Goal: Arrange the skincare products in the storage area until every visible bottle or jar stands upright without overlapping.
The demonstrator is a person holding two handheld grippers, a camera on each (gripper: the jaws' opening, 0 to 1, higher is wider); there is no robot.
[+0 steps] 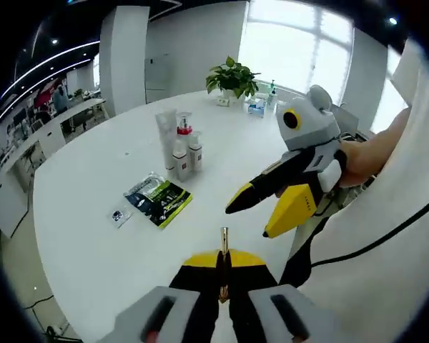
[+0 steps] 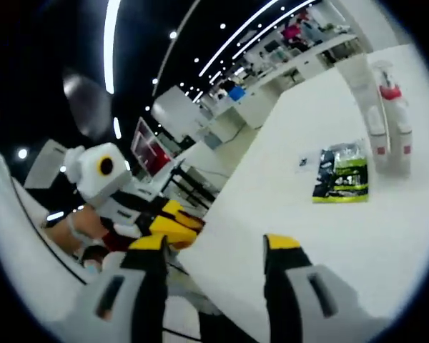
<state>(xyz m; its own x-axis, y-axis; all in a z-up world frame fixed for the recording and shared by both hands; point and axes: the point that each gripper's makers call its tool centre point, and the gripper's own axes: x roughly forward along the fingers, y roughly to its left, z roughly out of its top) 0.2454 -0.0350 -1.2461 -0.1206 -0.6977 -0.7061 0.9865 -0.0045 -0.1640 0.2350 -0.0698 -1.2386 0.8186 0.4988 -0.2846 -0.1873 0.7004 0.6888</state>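
left gripper [image 1: 223, 266] clamped together, right gripper [image 2: 213, 251] parted

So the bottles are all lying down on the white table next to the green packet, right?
Not quite. The bottles are standing upright, not lying down, as the left gripper view shows. They are on the white table, next to the green packet.

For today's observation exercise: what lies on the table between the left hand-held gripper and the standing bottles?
In the left gripper view, a dark sachet pack lies between the left hand-held gripper and bottles.
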